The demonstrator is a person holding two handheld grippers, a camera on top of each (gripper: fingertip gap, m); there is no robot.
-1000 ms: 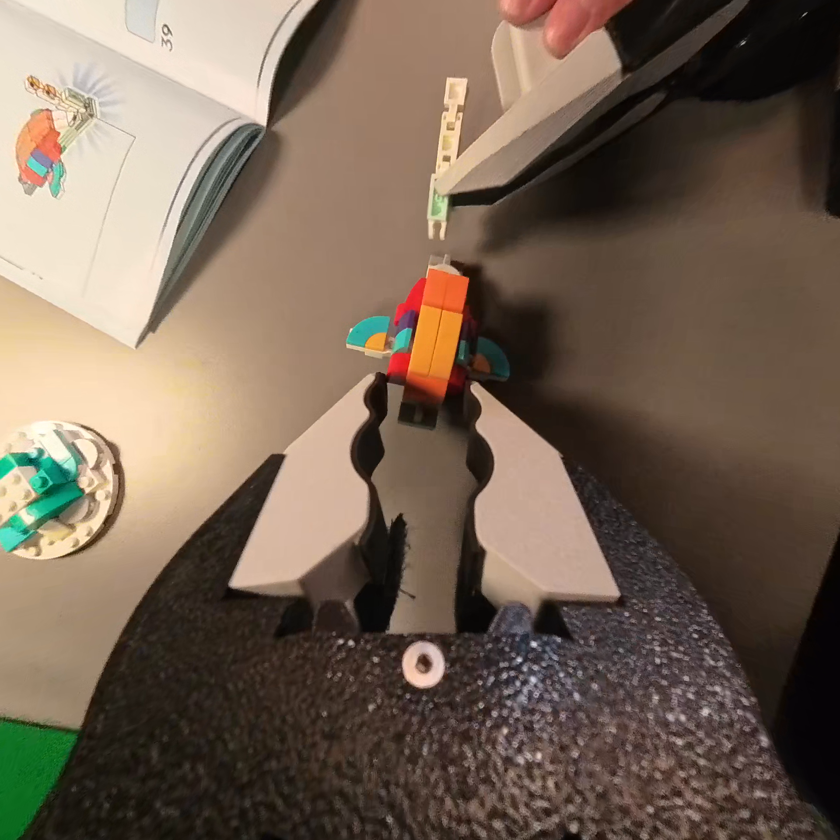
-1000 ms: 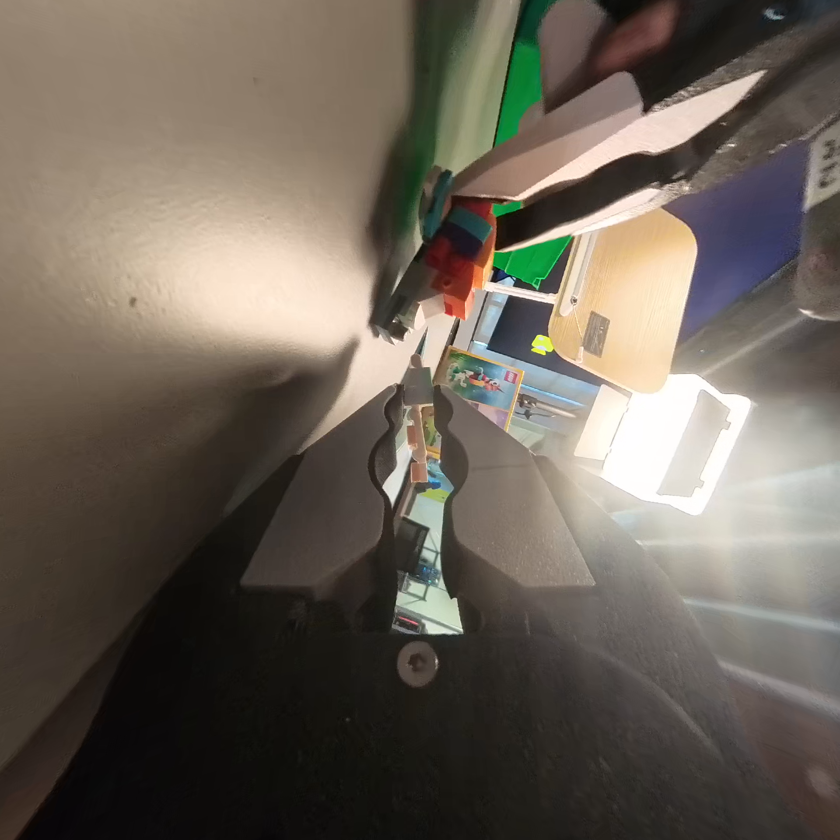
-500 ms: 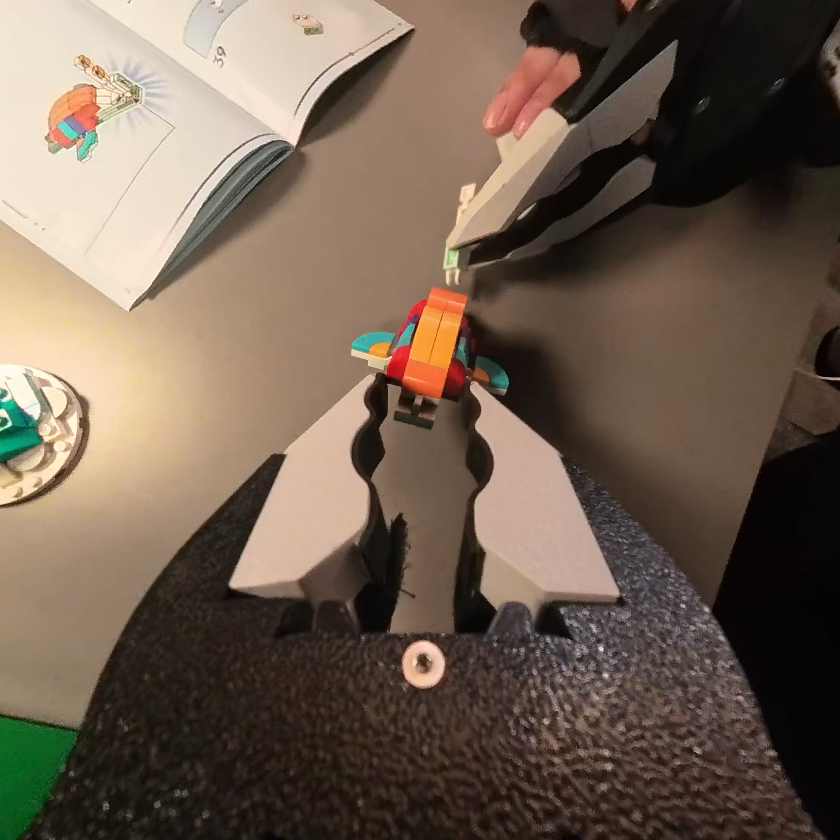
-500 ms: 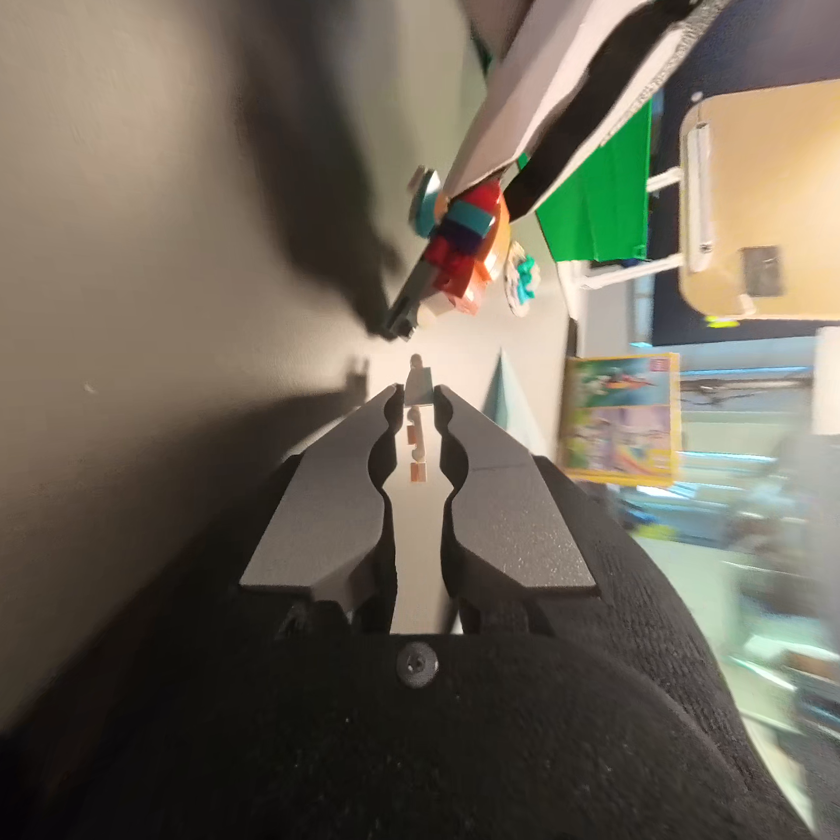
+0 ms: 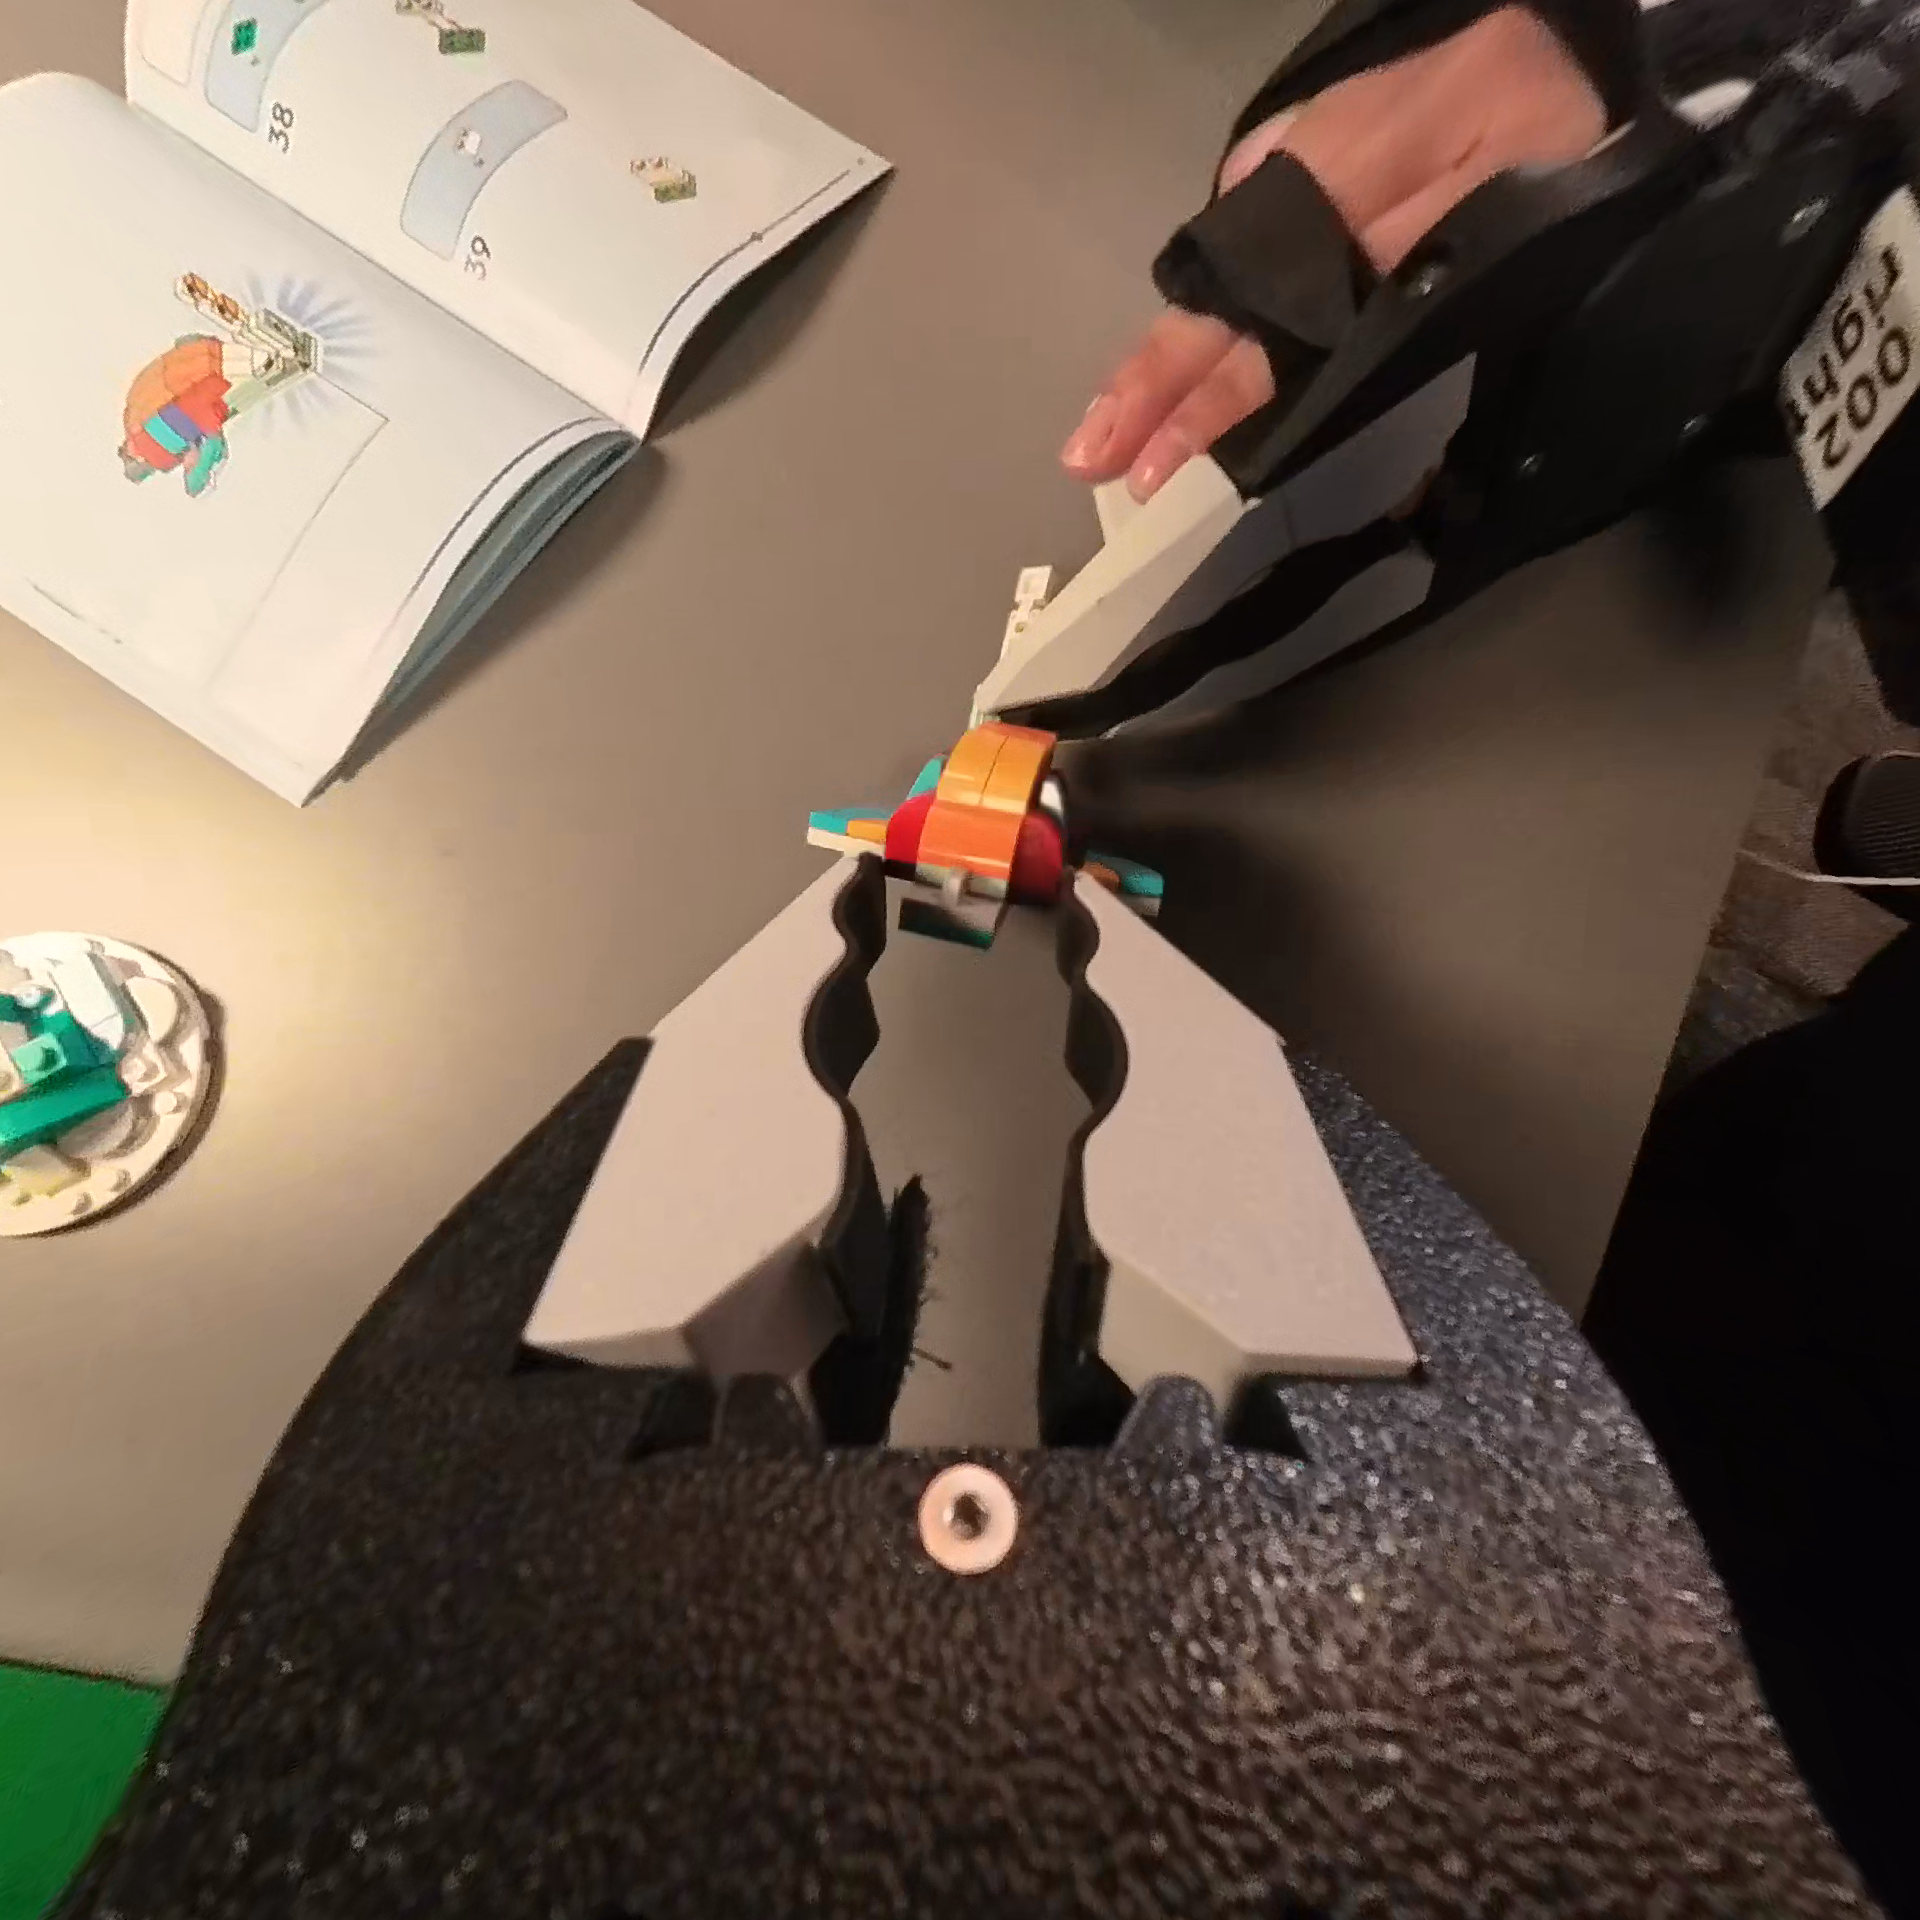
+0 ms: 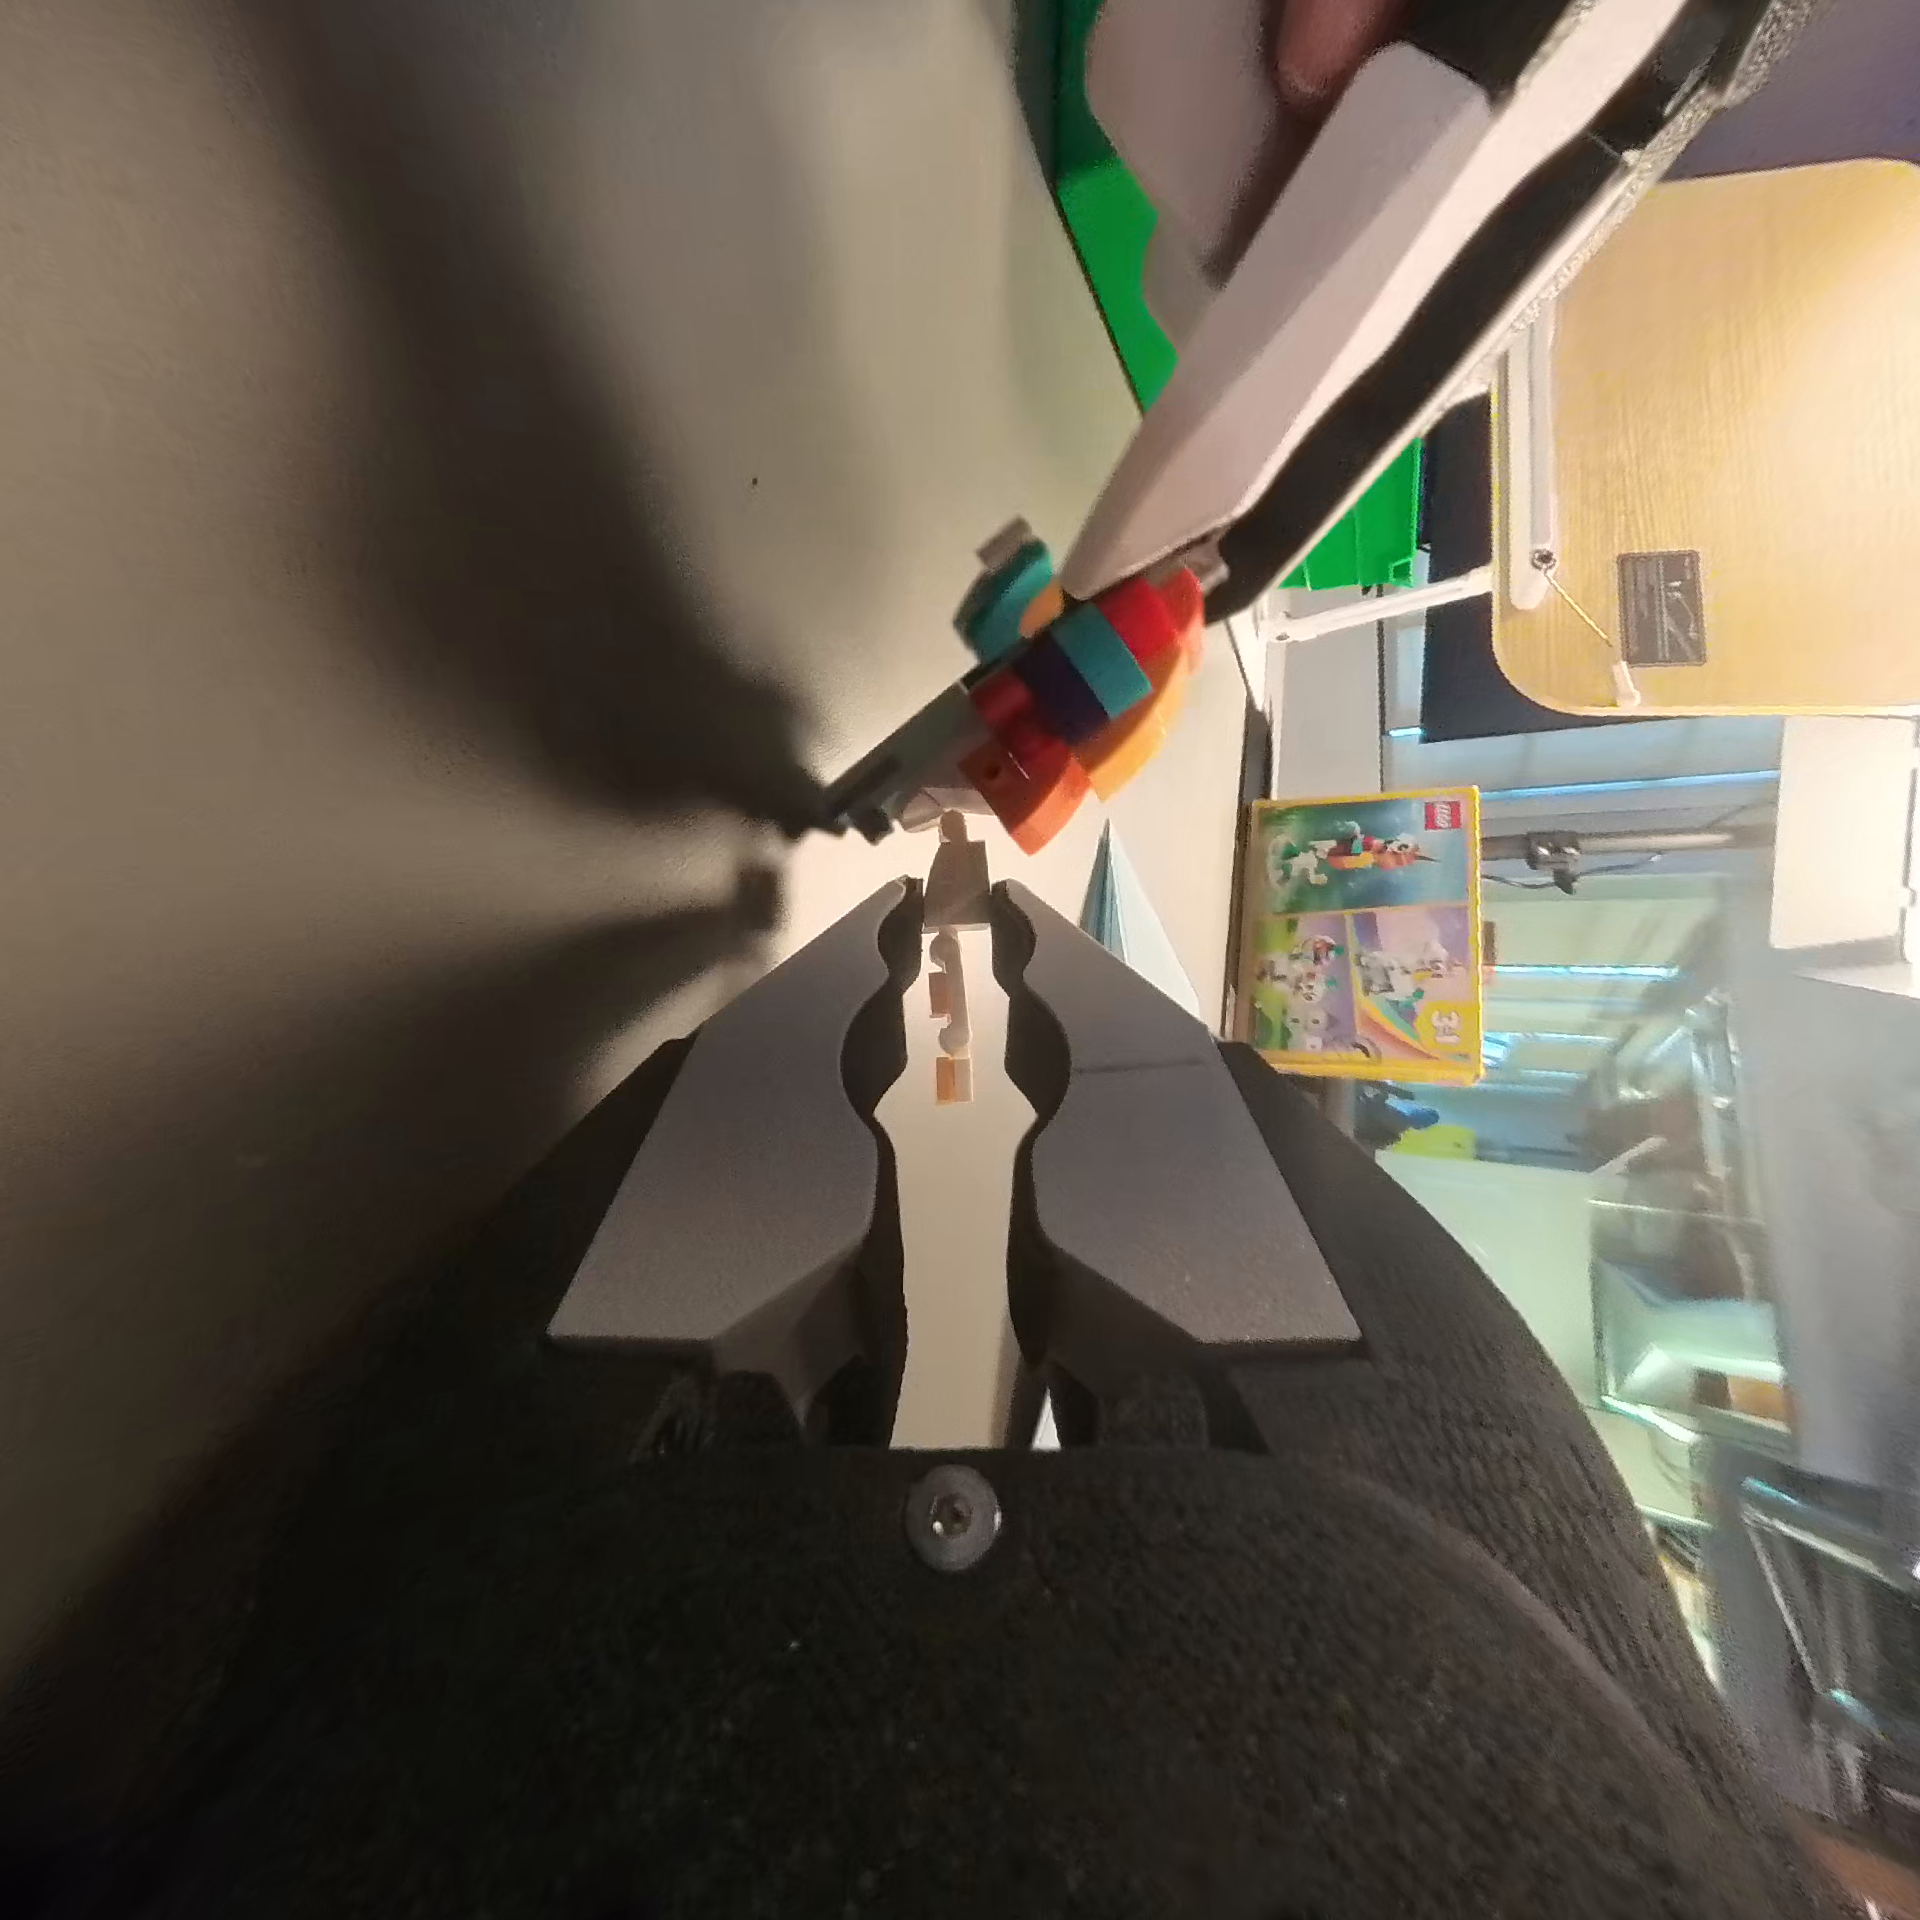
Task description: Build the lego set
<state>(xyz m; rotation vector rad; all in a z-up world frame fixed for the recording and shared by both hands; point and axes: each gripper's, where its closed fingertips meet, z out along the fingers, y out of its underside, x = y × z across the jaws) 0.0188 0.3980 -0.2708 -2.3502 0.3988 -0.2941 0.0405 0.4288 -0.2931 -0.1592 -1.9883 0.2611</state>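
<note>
So the left gripper (image 5: 971,894) is pinching the colorful brick body (image 5: 977,821) at its fingertips, orange top and teal fins sticking out sideways. The right gripper (image 6: 956,894) comes in from 1 o'clock in the left wrist view, squeezing a slim pale chain piece (image 6: 951,987), its tip right against the body. The open instruction booklet (image 5: 343,364) is at 10 o'clock on the grey table (image 5: 520,935), and the round white base with teal bricks (image 5: 73,1081) at 9.

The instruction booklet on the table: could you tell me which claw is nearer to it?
Left. The left claw sits closer to the booklet; the right claw reaches in from the far side.
</note>
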